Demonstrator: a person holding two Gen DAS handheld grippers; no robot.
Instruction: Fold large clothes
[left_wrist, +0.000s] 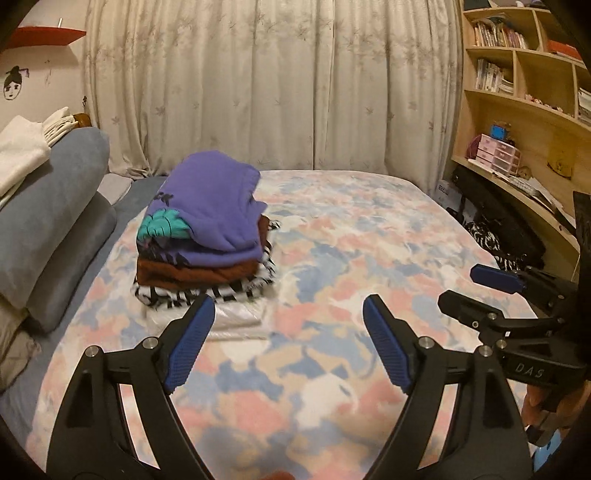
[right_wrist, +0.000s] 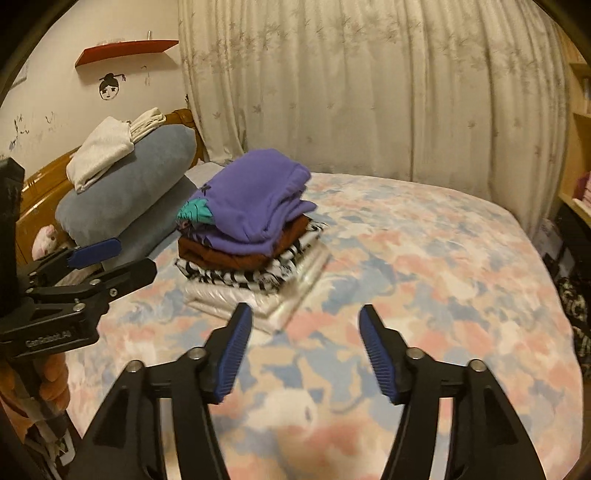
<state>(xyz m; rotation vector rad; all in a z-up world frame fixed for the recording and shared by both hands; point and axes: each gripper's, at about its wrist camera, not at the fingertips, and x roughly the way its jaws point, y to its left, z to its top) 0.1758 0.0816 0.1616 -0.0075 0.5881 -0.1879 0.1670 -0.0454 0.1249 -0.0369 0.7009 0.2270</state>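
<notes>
A stack of folded clothes sits on the bed (left_wrist: 332, 236). On top is a purple sweatshirt (left_wrist: 214, 206) with a teal print, under it a brown garment (left_wrist: 192, 275), a black-and-white striped one (left_wrist: 207, 293) and a white one (left_wrist: 236, 319). The stack also shows in the right wrist view (right_wrist: 255, 206). My left gripper (left_wrist: 288, 314) is open and empty, just in front of the stack. My right gripper (right_wrist: 304, 317) is open and empty, beside the stack's near right corner. It shows at the right of the left wrist view (left_wrist: 476, 291).
Grey pillows (left_wrist: 48, 221) with folded white cloths (left_wrist: 22, 151) lie at the left by the wooden headboard (right_wrist: 40, 177). Curtains (left_wrist: 273, 85) hang behind the bed. A bookshelf (left_wrist: 524, 122) and dark bags (left_wrist: 498, 229) stand at the right.
</notes>
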